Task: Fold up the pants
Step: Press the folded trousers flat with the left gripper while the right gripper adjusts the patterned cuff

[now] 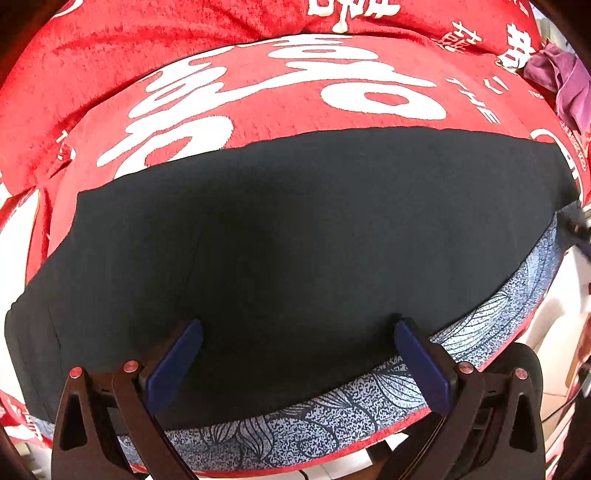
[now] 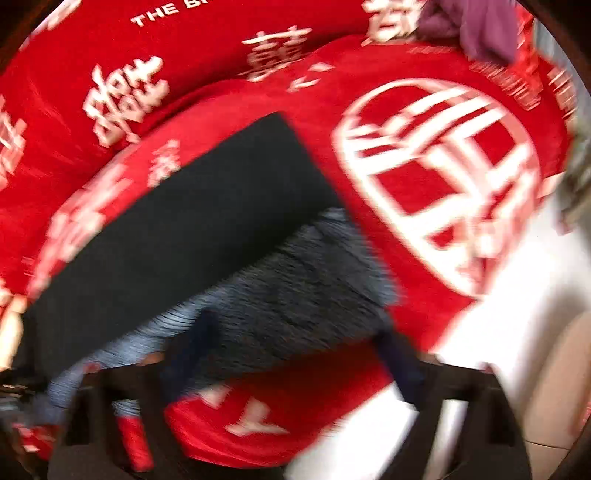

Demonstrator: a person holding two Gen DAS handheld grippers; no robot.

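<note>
The black pants lie flat in a wide folded band on a red blanket with white lettering. My left gripper is open, its blue pads spread just above the pants' near edge, holding nothing. In the blurred right wrist view the pants run diagonally from lower left to upper middle. My right gripper hovers open over a blue-grey patterned cloth at the pants' near right end, holding nothing.
A blue-white floral patterned cloth lies under the pants along the near edge. A purple garment sits at the far right, also in the right wrist view. White floor lies beyond the blanket's right edge.
</note>
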